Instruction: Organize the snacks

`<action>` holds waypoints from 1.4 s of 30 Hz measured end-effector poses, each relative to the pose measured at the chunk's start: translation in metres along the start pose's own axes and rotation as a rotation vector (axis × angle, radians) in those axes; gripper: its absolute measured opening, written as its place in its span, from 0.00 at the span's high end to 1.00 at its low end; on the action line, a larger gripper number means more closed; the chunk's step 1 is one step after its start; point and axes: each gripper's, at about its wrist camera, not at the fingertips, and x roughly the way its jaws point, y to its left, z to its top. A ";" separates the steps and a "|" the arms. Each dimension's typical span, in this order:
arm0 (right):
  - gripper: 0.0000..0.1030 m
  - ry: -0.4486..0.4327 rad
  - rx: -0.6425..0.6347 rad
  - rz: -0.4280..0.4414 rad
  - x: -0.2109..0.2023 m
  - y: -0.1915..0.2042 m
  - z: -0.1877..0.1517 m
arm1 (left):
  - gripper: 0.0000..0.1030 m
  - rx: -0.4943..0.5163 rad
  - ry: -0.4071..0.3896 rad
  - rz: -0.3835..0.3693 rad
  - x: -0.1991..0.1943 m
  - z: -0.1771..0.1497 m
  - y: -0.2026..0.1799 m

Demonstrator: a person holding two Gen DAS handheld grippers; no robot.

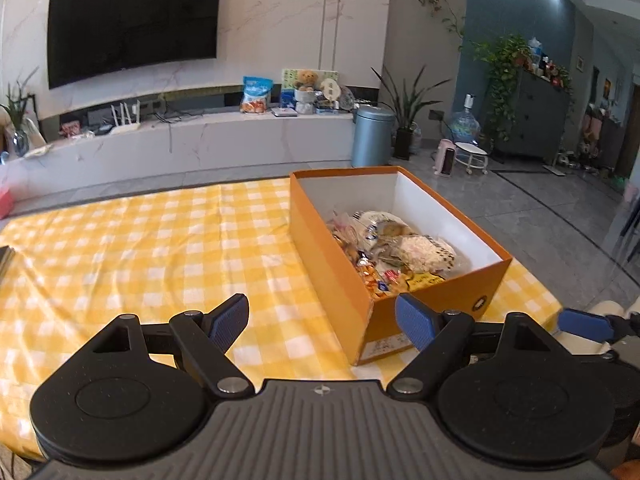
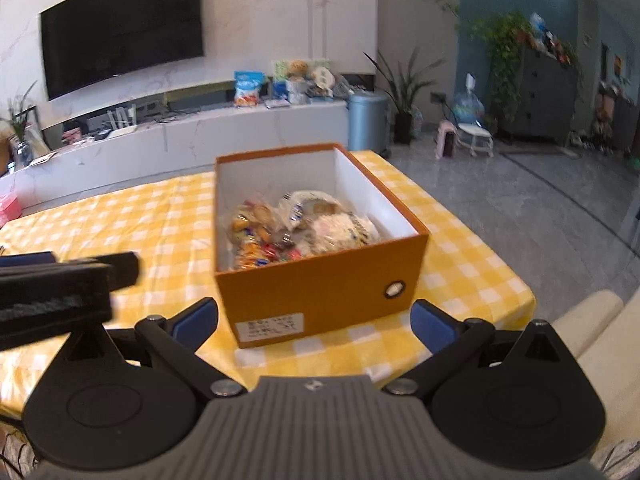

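Note:
An orange box [image 1: 332,276] with white inner walls stands on the yellow checked tablecloth [image 1: 140,248], filled with several wrapped snacks [image 1: 392,248]. My left gripper [image 1: 322,322] hangs open and holds nothing, low over the cloth at the box's near left corner. In the right wrist view the same orange box [image 2: 320,292] sits straight ahead with its snacks [image 2: 296,232] showing. My right gripper [image 2: 314,322] is open and holds nothing, just short of the box's labelled front wall. The left gripper's body [image 2: 60,284] shows at the left edge there.
The table ends close to the right of the box, with grey floor [image 1: 540,208] beyond. A white TV bench [image 1: 200,140] with a blue snack bag [image 1: 256,94] lies behind, and a blue bin [image 1: 372,136] beside it. A dark object [image 1: 6,260] sits at the cloth's left edge.

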 end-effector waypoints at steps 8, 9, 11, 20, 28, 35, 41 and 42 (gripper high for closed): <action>0.03 -0.022 -0.040 0.013 -0.009 0.018 0.000 | 0.05 -0.014 0.003 0.008 -0.002 -0.004 0.002; 0.03 -0.024 -0.039 0.015 -0.010 0.019 0.000 | 0.05 -0.014 -0.003 0.009 -0.002 -0.005 0.002; 0.03 -0.024 -0.042 0.021 -0.010 0.020 0.001 | 0.05 -0.014 -0.009 0.011 -0.003 -0.005 0.001; 0.03 -0.024 -0.051 0.003 -0.010 0.021 0.000 | 0.05 -0.030 -0.011 0.019 -0.004 -0.005 0.000; 0.03 -0.031 -0.060 0.005 -0.014 0.023 0.001 | 0.05 -0.035 -0.013 0.029 -0.009 -0.003 0.000; 0.03 -0.046 -0.066 0.002 -0.019 0.025 0.001 | 0.05 -0.039 -0.026 0.030 -0.013 -0.001 0.002; 0.03 -0.048 -0.070 0.003 -0.021 0.027 0.001 | 0.05 -0.043 -0.028 0.036 -0.015 -0.002 0.004; 0.03 -0.048 -0.071 0.003 -0.021 0.028 0.001 | 0.05 -0.044 -0.029 0.037 -0.015 -0.002 0.003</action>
